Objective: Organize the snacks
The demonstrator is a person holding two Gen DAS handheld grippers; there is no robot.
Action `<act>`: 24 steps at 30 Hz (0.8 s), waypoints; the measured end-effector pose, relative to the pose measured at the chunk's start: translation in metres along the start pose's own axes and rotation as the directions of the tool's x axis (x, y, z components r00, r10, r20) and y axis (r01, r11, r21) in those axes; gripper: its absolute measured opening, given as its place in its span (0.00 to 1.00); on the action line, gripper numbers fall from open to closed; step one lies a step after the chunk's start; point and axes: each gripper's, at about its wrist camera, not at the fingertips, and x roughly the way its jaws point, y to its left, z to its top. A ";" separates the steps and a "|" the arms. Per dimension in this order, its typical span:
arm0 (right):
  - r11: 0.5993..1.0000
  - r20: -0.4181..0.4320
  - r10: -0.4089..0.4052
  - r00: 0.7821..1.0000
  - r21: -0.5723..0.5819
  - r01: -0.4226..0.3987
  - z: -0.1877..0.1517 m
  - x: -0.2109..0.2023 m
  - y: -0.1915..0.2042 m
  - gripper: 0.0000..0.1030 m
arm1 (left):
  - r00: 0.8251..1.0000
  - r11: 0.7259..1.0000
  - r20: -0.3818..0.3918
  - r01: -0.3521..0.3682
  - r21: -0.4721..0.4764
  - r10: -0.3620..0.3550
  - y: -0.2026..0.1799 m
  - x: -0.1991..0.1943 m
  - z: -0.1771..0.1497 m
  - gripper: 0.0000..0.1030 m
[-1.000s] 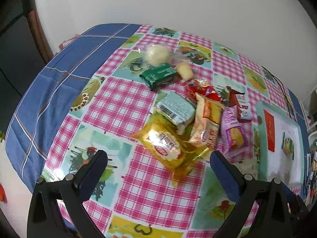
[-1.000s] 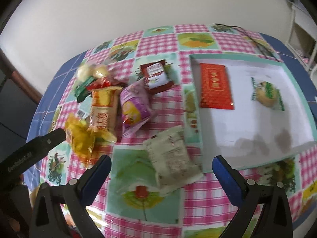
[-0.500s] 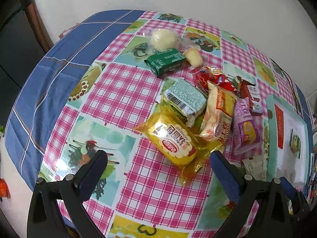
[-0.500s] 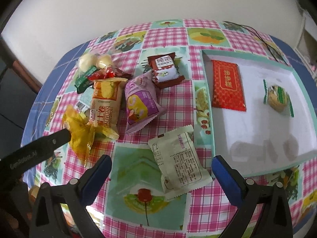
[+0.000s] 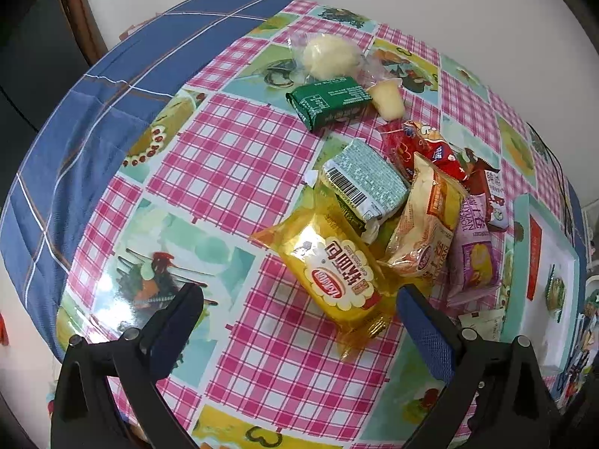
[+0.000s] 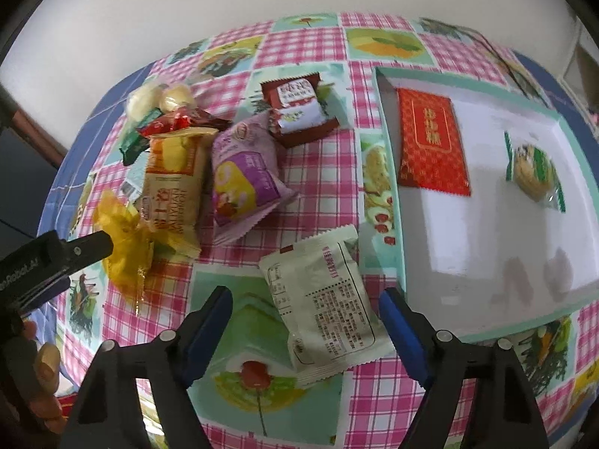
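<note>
Only two snacks lie in the white tray with the teal rim at the right of the desk: a red packet at its far left corner and a clear-wrapped round biscuit to the right of it. The rest of the tray floor is bare, so the sorting looks to be in its early part.

Most of the snacks are left in a loose heap on the checked cloth, to the left of the tray. The heap holds a yellow packet, a pale green bar with a barcode, an orange-and-cream packet, a purple packet, a dark red packet, a shiny red wrapper, a dark green bar and two pale round items in clear wrap at the far end.

One pale cream sachet lies apart from the heap, just beside the tray's near left corner. The right gripper is above it with its fingers closing; the sachet lies between them, but the pads do not appear to press on it yet. It is probably the next snack for the tray.

The left gripper has its fingers spread wide and empty, with the yellow packet's near end between them.
</note>
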 end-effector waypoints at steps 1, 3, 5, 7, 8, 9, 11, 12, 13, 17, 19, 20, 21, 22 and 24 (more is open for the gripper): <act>1.000 0.002 -0.001 1.000 -0.002 0.001 0.000 0.000 0.000 0.79 | 1.000 1.000 0.000 0.005 -0.002 -0.005 0.000 0.000 0.001 1.00; 1.000 -0.005 0.011 1.000 -0.006 -0.011 -0.001 0.000 0.002 0.78 | 1.000 1.000 0.005 0.006 -0.005 -0.005 0.000 0.001 0.002 1.00; 0.999 -0.018 0.033 0.999 -0.014 -0.033 -0.002 0.001 0.005 0.78 | 1.000 1.000 0.001 0.008 -0.013 -0.008 0.000 0.002 0.004 1.00; 0.997 -0.026 0.067 0.997 -0.021 -0.068 -0.003 0.000 0.009 0.75 | 1.000 1.000 -0.007 0.016 -0.022 -0.017 0.001 0.005 0.005 1.00; 0.996 -0.032 0.091 0.995 -0.020 -0.092 -0.003 0.001 0.011 0.71 | 1.000 1.000 -0.007 0.018 -0.026 -0.018 0.002 0.005 0.005 1.00; 0.995 -0.035 0.101 0.994 -0.019 -0.102 -0.003 0.001 0.013 0.69 | 1.000 0.999 -0.007 0.017 -0.030 -0.017 0.001 0.006 0.006 0.99; 0.995 -0.037 0.099 0.994 -0.022 -0.100 -0.003 0.002 0.015 0.64 | 1.000 0.999 -0.005 0.016 -0.028 -0.016 0.001 0.007 0.007 0.99; 0.996 -0.034 0.087 0.996 -0.023 -0.088 -0.003 0.001 0.015 0.64 | 1.000 1.000 -0.004 0.016 -0.026 -0.016 0.000 0.007 0.007 0.99; 0.997 -0.032 0.077 0.997 -0.019 -0.077 -0.003 0.001 0.014 0.63 | 1.000 1.000 -0.003 0.015 -0.027 -0.015 0.000 0.007 0.008 0.98; 0.998 -0.036 0.065 0.997 0.014 -0.064 -0.003 0.002 0.007 0.63 | 1.000 0.999 0.002 0.012 -0.034 -0.012 0.000 0.011 0.011 0.97; 0.998 -0.039 0.060 0.997 0.020 -0.059 -0.003 0.002 0.003 0.63 | 1.000 0.999 0.003 0.009 -0.042 -0.009 0.002 0.013 0.012 0.83; 0.998 -0.039 0.059 0.997 0.020 -0.058 -0.002 0.003 0.001 0.63 | 1.000 0.999 0.001 0.014 -0.047 -0.014 0.003 0.014 0.013 0.80; 0.998 -0.040 0.058 0.998 0.016 -0.058 -0.002 0.003 0.002 0.63 | 1.000 0.999 -0.001 0.019 -0.048 -0.019 0.004 0.016 0.013 0.80; 0.998 -0.042 0.057 0.997 0.010 -0.057 -0.002 0.003 0.002 0.63 | 1.000 0.998 -0.001 0.021 -0.052 -0.021 0.005 0.017 0.014 0.80; 0.999 -0.048 0.049 0.998 -0.006 -0.049 -0.003 0.004 0.007 0.63 | 1.000 0.999 -0.004 0.017 -0.051 -0.018 0.005 0.019 0.013 0.77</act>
